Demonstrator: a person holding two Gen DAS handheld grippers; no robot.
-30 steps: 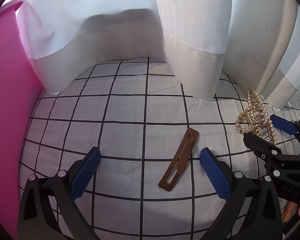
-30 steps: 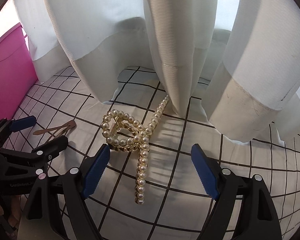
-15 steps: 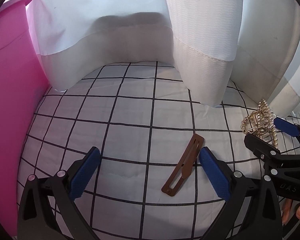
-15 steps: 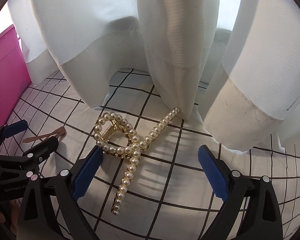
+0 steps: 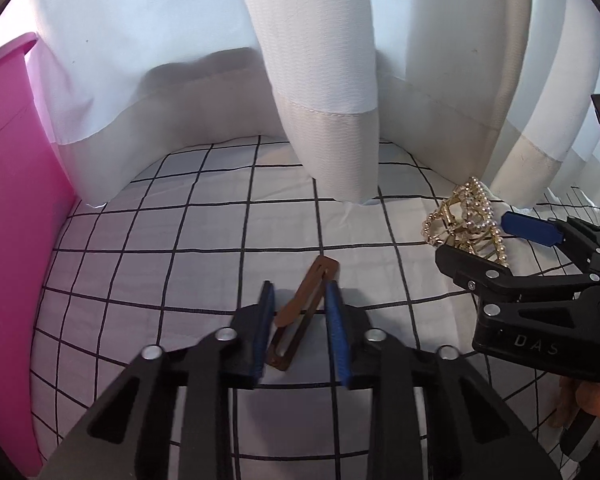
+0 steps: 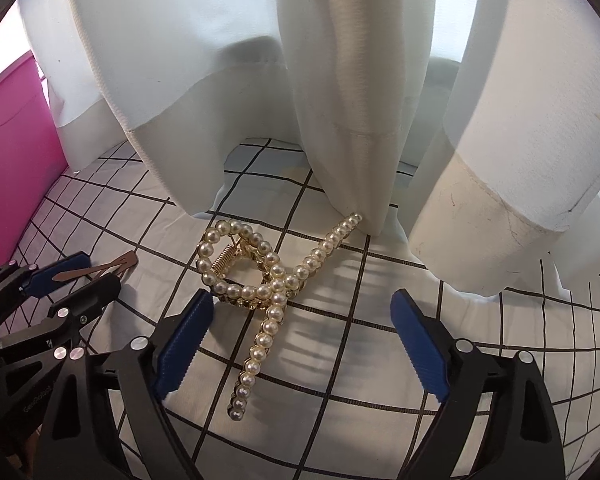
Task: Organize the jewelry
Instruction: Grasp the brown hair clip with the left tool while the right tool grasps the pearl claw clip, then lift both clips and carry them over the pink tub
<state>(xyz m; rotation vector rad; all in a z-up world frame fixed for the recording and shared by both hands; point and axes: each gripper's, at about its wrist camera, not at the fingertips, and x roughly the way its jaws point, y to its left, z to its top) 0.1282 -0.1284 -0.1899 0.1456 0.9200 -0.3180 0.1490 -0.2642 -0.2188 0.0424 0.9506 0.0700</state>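
Observation:
A brown snap hair clip lies on the checked white cloth. My left gripper has its jaws narrowed close around the clip, one pad on each side, with small gaps still showing. The clip also shows in the right wrist view between the left gripper's pads. A gold claw clip set with pearls lies on the cloth in front of my right gripper, which is wide open with the claw clip's tail between its fingers. The claw clip appears at the right in the left wrist view.
A pink bin stands at the left edge; it shows in the right wrist view too. White curtains hang down onto the cloth at the back, touching the pearl clip's far end.
My left gripper has narrowed from wide open to close around the brown clip and moved right over it. My right gripper has edged forward over the pearl claw clip, still open.

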